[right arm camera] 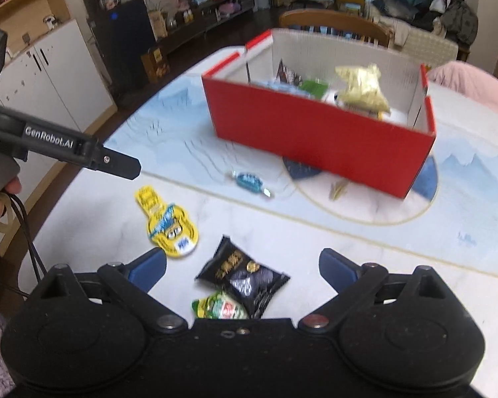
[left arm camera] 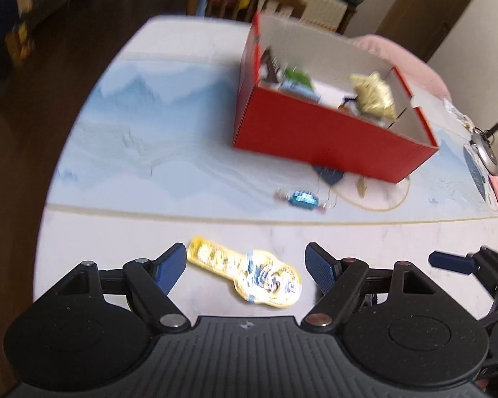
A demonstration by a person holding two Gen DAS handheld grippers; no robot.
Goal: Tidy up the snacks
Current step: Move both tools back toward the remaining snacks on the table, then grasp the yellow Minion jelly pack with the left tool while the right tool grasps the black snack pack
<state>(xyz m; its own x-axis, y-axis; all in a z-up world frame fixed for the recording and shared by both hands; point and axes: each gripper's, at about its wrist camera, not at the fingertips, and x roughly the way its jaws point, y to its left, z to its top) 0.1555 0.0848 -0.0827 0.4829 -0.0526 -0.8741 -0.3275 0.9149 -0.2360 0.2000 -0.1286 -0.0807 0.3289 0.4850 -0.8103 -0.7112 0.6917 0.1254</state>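
white table [right arm camera: 315, 248] holds red box [right arm camera: 315, 142]; left tool [right arm camera: 123, 165] reads "genrobot.ai".

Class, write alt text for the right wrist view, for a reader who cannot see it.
An open right hand-held gripper hovers over a black snack packet and a green one on a white table. To the left lies a yellow packet, with the left hand-held gripper above it. Beyond sit a blue candy and a red box holding snacks.
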